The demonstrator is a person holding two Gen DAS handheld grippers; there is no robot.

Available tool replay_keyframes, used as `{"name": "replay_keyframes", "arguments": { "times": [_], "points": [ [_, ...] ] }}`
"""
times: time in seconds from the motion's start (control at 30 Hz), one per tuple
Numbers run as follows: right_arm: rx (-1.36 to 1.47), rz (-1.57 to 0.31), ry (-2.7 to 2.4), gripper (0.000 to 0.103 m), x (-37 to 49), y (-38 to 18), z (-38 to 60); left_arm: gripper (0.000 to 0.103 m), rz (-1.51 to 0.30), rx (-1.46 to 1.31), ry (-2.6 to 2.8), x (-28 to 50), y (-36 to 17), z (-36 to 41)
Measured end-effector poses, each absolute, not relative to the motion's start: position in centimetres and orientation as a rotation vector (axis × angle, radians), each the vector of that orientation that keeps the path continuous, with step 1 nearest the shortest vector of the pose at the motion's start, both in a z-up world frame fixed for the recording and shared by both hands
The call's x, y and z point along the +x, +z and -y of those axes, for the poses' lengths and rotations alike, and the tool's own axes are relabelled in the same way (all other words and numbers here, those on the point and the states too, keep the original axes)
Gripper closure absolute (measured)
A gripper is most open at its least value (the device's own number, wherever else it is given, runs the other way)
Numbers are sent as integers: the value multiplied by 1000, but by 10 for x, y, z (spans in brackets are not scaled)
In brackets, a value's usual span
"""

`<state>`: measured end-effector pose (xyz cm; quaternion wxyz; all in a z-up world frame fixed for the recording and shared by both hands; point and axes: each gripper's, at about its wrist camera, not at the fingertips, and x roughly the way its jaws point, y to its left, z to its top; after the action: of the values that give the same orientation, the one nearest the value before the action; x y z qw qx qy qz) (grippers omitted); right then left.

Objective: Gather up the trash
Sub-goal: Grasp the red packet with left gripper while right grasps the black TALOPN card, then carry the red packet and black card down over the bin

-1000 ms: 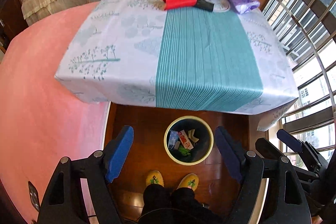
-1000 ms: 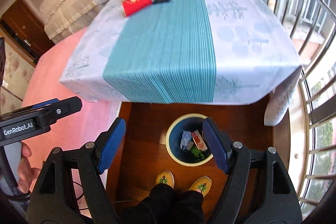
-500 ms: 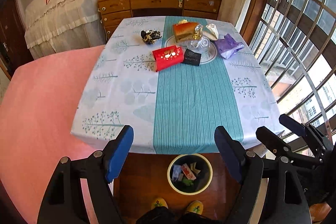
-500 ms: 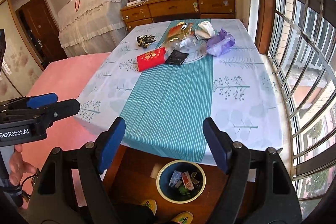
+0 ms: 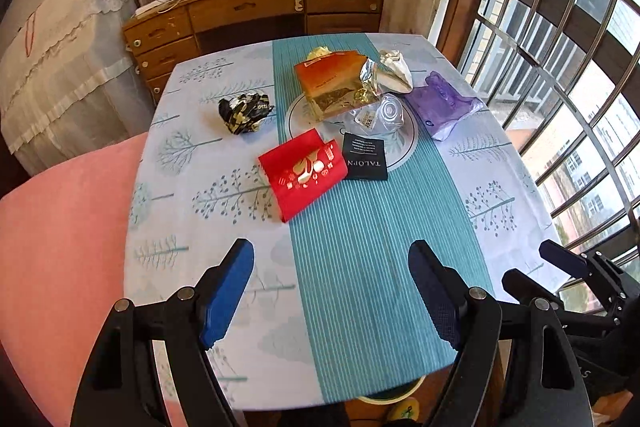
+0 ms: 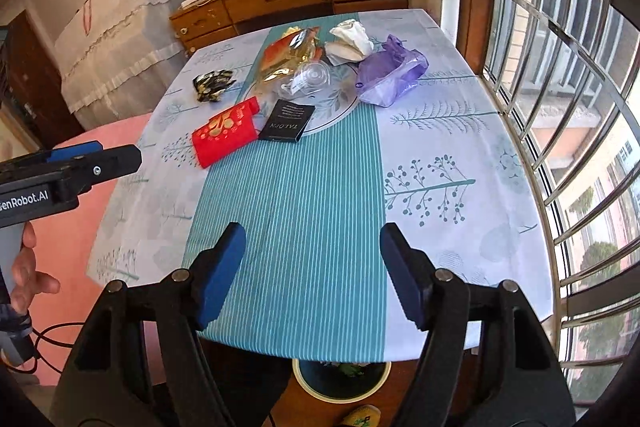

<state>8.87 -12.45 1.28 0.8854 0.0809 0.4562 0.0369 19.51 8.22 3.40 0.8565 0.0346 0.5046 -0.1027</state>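
Blue-padded fingers of the left hand-held gripper [image 5: 331,291] sit spread wide over the near edge of the surface [image 5: 360,287], nothing btwn them. Right hand-held gripper [image 6: 312,271] likewise spread apart and empty, over the teal striped runner [image 6: 304,211] of the white tree-print cloth. Below the near edge, partly hidden, a round dark bin w/ pale yellow rim [image 6: 340,379] stands on the wood floor; some scraps show inside.

Trash is all at the far half of the surface, well apart from both grippers. Nearest: flat red envelope w/ gold print [image 5: 303,173], lying across the runner's left edge, and just beside it on its right a black card w/ white lettering [image 5: 364,157], apparently touching. Left of these, alone on the white cloth, a crumpled black-and-gold wrapper [image 5: 245,111]. Behind the card, a clear crumpled plastic cup [image 5: 384,115] on a circle printed on the cloth. Right of that, a limp purple plastic bag [image 5: 444,105]. Further back, an orange-and-gold foil bag [image 5: 334,87], torn open, w/ a crumpled white-silver wrapper [image 5: 394,71] next to it.

Beyond the surface: wooden dresser w/ drawers [image 5: 256,7], shelf above. Barred window [image 5: 560,27] to the right; pink bed [image 5: 60,247] to the left.
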Motion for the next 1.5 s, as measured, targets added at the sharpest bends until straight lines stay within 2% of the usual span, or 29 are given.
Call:
{"name": "replay_keyframes", "arguments": {
  "times": [0.3, 0.57, 0.67, 0.73, 0.77, 0.83, 1.0, 1.2, 1.5],
  "points": [
    [337, -975, -88, 37, 182, -25, 93, 22, -1199, 225, -394, 321, -47, -87],
    [366, -1002, -155, 37, 227, -52, 83, 22, -1290, 331, -468, 354, -114, -67],
    [372, -1010, -158, 37, 234, -58, 82, 33, -1315, 336, -471, 366, -129, -67],
    [374, -1016, -157, 37, 239, -62, 81, 48, -1321, 331, -486, 371, -134, -69],
    [376, -1020, -154, 37, 242, -64, 80, 51, -1317, 335, -485, 374, -135, -71],
    [379, -1028, -145, 37, 249, -68, 77, 68, -1300, 338, -488, 379, -135, -77],
    [371, -1058, -136, 37, 272, -80, 67, 89, -1287, 257, -520, 394, -129, -103],
    [369, -1095, -174, 37, 300, -101, 56, 90, -1290, 186, -491, 409, -127, -139],
    [192, -1109, -247, 33, 323, -119, 21, 90, -1307, 137, -481, 410, -130, -172]
  ]
}}
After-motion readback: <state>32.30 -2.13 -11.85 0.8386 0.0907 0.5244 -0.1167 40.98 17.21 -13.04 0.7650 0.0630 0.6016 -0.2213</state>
